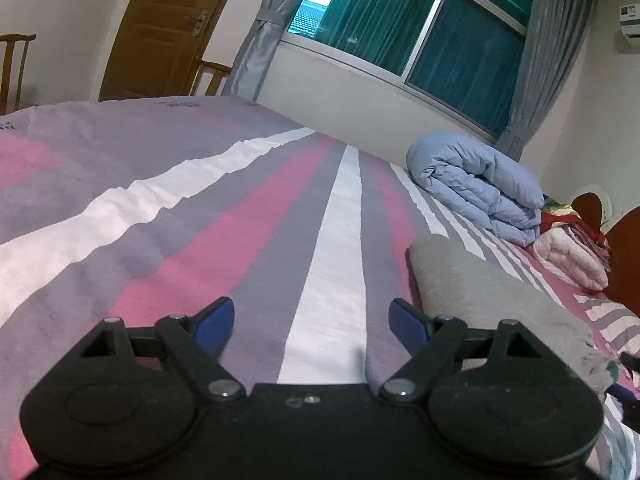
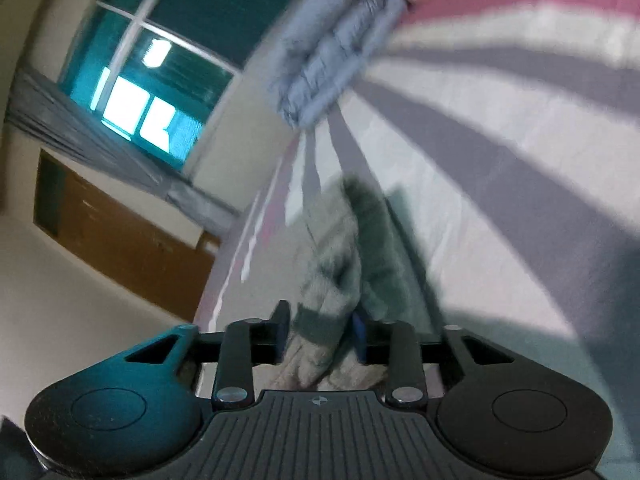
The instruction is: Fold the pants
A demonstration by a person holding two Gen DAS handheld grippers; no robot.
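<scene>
The grey pants (image 1: 492, 300) lie folded in a long strip on the striped bed sheet (image 1: 240, 216), just right of my left gripper (image 1: 312, 320). That gripper hovers low over the sheet, open, with only sheet between its blue pads (image 1: 214, 320). The right wrist view is blurred and rolled sideways. There a bunched end of the grey pants (image 2: 328, 264) runs between the fingers of my right gripper (image 2: 320, 334). Its jaws stand about half apart around the cloth, and no firm pinch shows.
A rolled light-blue quilt (image 1: 476, 184) and a pink-and-red folded blanket (image 1: 568, 248) lie at the head of the bed, by the dark headboard (image 1: 624, 252). Beyond the bed are a window (image 1: 420, 28) with grey curtains, a wooden door (image 1: 168, 28) and chairs (image 1: 212, 76).
</scene>
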